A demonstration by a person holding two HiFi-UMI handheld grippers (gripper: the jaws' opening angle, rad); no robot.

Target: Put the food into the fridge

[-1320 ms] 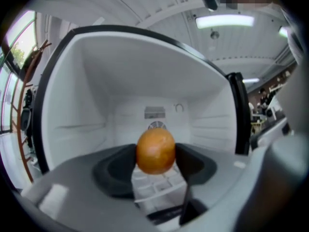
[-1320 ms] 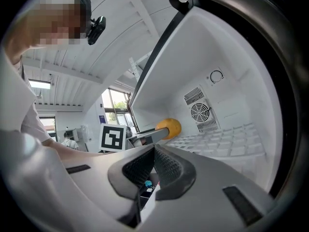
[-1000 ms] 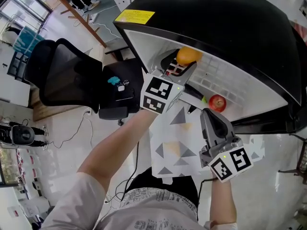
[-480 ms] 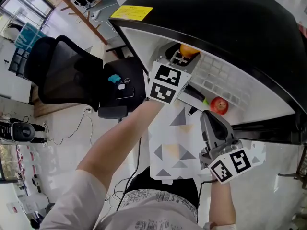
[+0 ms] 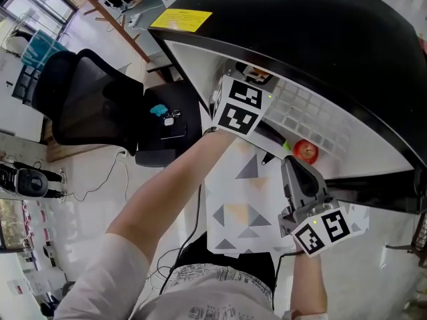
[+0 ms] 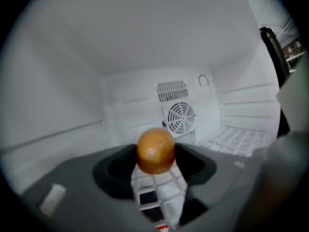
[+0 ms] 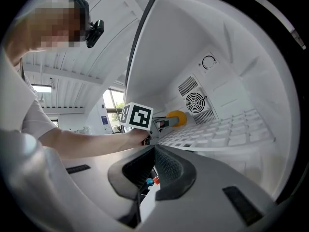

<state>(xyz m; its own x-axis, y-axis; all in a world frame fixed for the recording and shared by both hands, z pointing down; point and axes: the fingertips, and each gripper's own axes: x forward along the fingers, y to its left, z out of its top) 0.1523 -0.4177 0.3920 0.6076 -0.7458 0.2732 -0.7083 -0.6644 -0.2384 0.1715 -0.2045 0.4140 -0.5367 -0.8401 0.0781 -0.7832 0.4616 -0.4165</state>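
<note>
My left gripper (image 5: 255,76) reaches into the open fridge (image 5: 320,39), its marker cube (image 5: 237,109) at the opening. In the left gripper view its jaws (image 6: 155,154) are shut on an orange (image 6: 155,150), held above the wire shelf (image 6: 234,139). The right gripper view shows the same orange (image 7: 176,118) over the shelf's left part. A red apple (image 5: 306,151) lies on the shelf further right. My right gripper (image 5: 289,160) hangs outside, in front of the fridge, jaws shut (image 7: 155,148) with nothing between them.
A round fan grille (image 6: 180,117) sits in the fridge's back wall. A black office chair (image 5: 87,105) stands to the left of the fridge. A patterned mat (image 5: 243,209) lies on the floor below my arms. A yellow label (image 5: 180,20) is on the fridge's black top.
My left gripper has carried the orange deeper into the fridge; in the head view the orange is now hidden under the fridge's top. The right gripper has hardly shifted.
</note>
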